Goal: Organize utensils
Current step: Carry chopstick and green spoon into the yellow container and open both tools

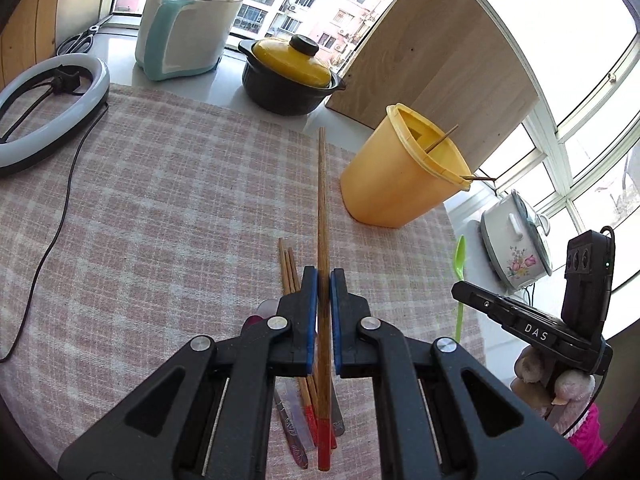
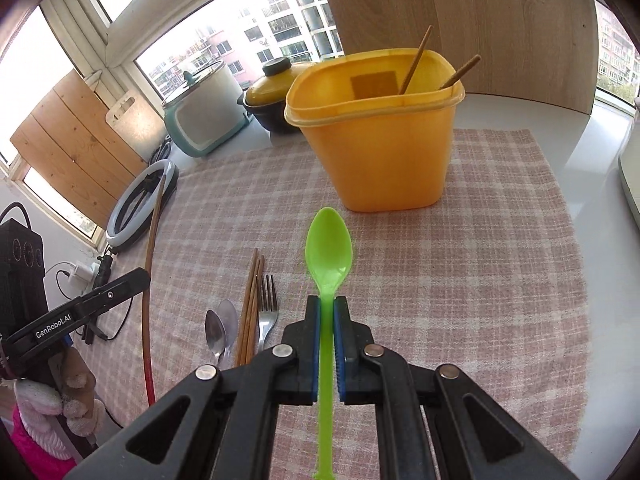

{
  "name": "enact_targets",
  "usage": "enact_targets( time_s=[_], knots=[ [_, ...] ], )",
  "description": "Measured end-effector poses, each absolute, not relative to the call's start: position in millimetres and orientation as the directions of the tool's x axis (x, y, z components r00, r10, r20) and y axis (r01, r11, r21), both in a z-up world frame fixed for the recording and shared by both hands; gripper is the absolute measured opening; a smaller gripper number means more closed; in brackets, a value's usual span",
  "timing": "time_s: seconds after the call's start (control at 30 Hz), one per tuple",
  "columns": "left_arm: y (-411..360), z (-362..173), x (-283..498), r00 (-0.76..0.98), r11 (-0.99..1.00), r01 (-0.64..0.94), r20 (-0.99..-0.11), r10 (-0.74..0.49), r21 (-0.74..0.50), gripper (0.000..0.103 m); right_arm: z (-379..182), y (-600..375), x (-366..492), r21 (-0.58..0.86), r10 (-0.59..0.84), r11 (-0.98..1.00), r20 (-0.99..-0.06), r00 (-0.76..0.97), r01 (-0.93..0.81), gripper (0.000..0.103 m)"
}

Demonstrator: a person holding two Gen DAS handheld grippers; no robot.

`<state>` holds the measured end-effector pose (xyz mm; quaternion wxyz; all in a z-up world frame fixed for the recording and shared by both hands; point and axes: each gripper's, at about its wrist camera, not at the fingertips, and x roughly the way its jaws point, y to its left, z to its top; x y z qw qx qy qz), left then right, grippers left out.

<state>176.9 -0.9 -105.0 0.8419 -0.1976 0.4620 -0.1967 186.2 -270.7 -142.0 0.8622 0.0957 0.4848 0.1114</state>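
My left gripper (image 1: 324,276) is shut on a long brown chopstick with a red end (image 1: 321,200), held above the checked cloth and pointing toward the yellow holder (image 1: 396,176). My right gripper (image 2: 327,302) is shut on a green plastic spoon (image 2: 329,244), bowl forward, short of the yellow holder (image 2: 376,136), which has two chopsticks (image 2: 416,60) standing in it. On the cloth lie more chopsticks (image 2: 250,304), a metal fork (image 2: 267,308) and two spoons (image 2: 218,328). The green spoon (image 1: 460,264) and the right gripper's body show at the right of the left wrist view.
A yellow-lidded black pot (image 1: 290,74), a white and teal cooker (image 1: 186,28) and a ring light (image 1: 52,100) with its cable stand at the back. A wooden board (image 1: 436,52) leans behind the holder. A floral cooker (image 1: 516,240) sits off the cloth's right edge.
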Motion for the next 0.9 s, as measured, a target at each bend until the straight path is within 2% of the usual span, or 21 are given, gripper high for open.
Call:
enact_targets(
  time_s=[0.43, 0.77, 0.9],
  knots=[
    [-33, -45, 227, 0.574, 0.808, 0.253, -0.59, -0.568, -0.531, 0.004, -86, -303, 216, 0.285, 0.26, 0.957, -0.745, 0.615, -0.059, 0.003],
    [-63, -15, 276, 0.626, 0.817, 0.303, -0.544, -0.559, -0.491, 0.004, -43, -316, 250, 0.244, 0.205, 0.969, -0.685, 0.699, -0.045, 0.003],
    [-80, -8, 299, 0.636, 0.813, 0.313, -0.527, -0.564, -0.491, 0.004, -28, -319, 270, 0.268, 0.215, 0.962, -0.637, 0.741, -0.048, 0.003]
  ],
)
